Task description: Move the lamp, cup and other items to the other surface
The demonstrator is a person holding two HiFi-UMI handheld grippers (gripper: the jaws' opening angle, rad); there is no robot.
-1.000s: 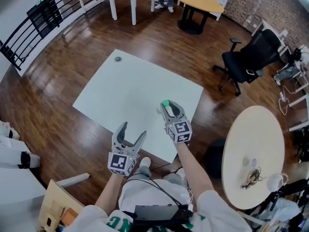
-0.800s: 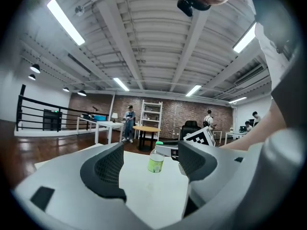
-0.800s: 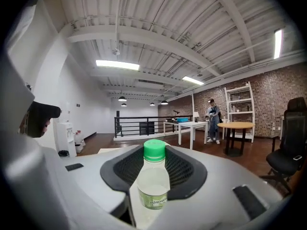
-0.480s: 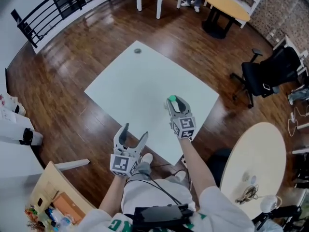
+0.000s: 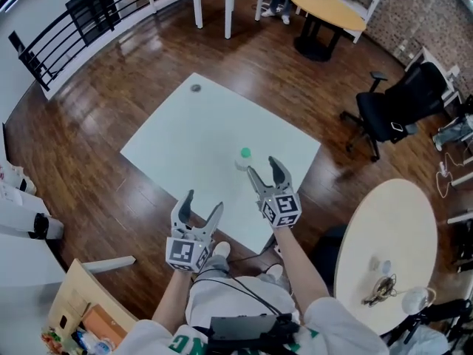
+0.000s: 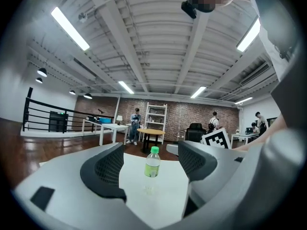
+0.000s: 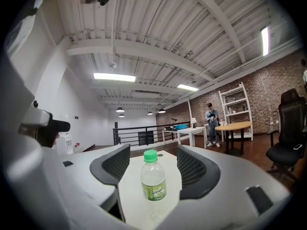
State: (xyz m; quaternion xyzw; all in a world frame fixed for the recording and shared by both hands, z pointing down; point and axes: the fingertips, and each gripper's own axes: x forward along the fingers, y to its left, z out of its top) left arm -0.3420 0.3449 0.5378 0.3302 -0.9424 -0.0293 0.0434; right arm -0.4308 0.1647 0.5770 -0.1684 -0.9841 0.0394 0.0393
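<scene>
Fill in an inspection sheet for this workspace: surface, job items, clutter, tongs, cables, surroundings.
Surface: white square table, holding the bottle and one small thing.
Job's things: green-capped bottle upright on the white table; a white rounded item on the round table, too small to identify.
Clutter: small dark round thing near the white table's far corner; cardboard box on the floor.
Tongs: left tongs open, empty. Right tongs open, jaws have just been opening; the bottle stands at their tips, not gripped.
Cables: tangled cable on the round table.
Surroundings: wooden floor, office chair, railing.
</scene>
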